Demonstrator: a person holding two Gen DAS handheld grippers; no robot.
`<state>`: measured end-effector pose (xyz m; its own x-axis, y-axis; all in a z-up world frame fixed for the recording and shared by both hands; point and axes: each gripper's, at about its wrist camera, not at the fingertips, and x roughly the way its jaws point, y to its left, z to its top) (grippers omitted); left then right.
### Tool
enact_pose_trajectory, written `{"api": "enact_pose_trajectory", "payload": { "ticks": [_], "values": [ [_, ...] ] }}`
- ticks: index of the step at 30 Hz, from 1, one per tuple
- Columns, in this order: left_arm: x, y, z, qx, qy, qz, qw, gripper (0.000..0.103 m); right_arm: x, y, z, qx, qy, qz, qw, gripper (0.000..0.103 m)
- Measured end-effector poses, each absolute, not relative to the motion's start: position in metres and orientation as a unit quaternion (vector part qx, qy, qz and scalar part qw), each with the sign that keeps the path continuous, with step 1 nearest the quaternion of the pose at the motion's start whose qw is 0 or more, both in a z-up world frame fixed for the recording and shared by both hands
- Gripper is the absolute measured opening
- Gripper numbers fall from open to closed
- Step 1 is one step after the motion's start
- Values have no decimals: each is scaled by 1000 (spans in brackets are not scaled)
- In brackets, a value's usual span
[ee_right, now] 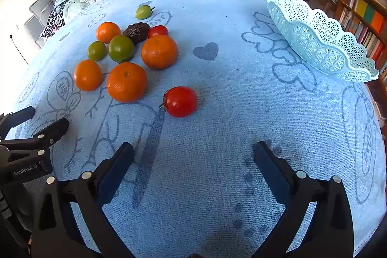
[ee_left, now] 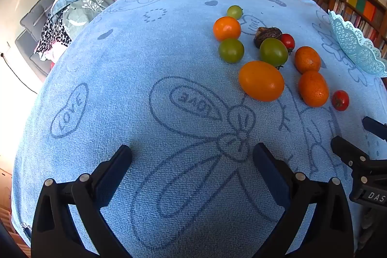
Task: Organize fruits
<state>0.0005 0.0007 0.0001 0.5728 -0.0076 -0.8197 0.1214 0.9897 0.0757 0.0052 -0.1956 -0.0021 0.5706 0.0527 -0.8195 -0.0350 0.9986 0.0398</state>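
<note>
The left tongs [ee_left: 192, 156], black with dark blue pads, hover low over the surface with their jaws wide apart and nothing between them. The surface wears a pale blue terry towel [ee_left: 145, 79] printed with grey doodles and the word "LOVE".

Ahead and to the right of the left tongs lies the fruit, all loose on the towel. A small green tomato [ee_right: 144, 11] sits farthest back, apart from the rest. Nearer, a round orange tomato [ee_right: 107, 32] touches a green tomato [ee_right: 97, 50] and a larger green tomato [ee_right: 121, 48]. A dark wrinkled brown fruit [ee_right: 137, 32] lies just behind the larger green one, with a small red tomato [ee_right: 157, 31] beside it. An oval orange tomato [ee_right: 87, 75] rests at the near left of the cluster, next to two dimpled mandarins [ee_right: 126, 82], [ee_right: 159, 51]. A bigger red tomato with a green stem [ee_right: 180, 101] lies alone, nearest the right tongs.

The right tongs [ee_right: 193, 156] also hang spread apart, holding nothing, over bare towel. Far right, a pale turquoise lattice plastic basket with a scalloped rim [ee_right: 321, 40] stands at the surface's edge, well apart from the fruit.
</note>
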Motion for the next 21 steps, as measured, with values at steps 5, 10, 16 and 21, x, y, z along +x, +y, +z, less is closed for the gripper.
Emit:
{"api": "enact_pose_trajectory", "payload": {
  "ticks": [5, 10, 16, 21],
  "values": [
    [0, 0, 1, 62, 461, -36, 885, 98, 5, -195, -2, 11, 461, 26, 887, 101],
    [0, 0, 1, 61, 461, -37, 885, 98, 5, -195, -3, 11, 460, 26, 887, 101],
    [0, 1, 1, 61, 461, -37, 885, 98, 5, -195, -3, 11, 460, 26, 887, 101],
    [1, 2, 1, 61, 460, -36, 885, 98, 5, -194, -3, 12, 460, 26, 888, 101]
  ]
}}
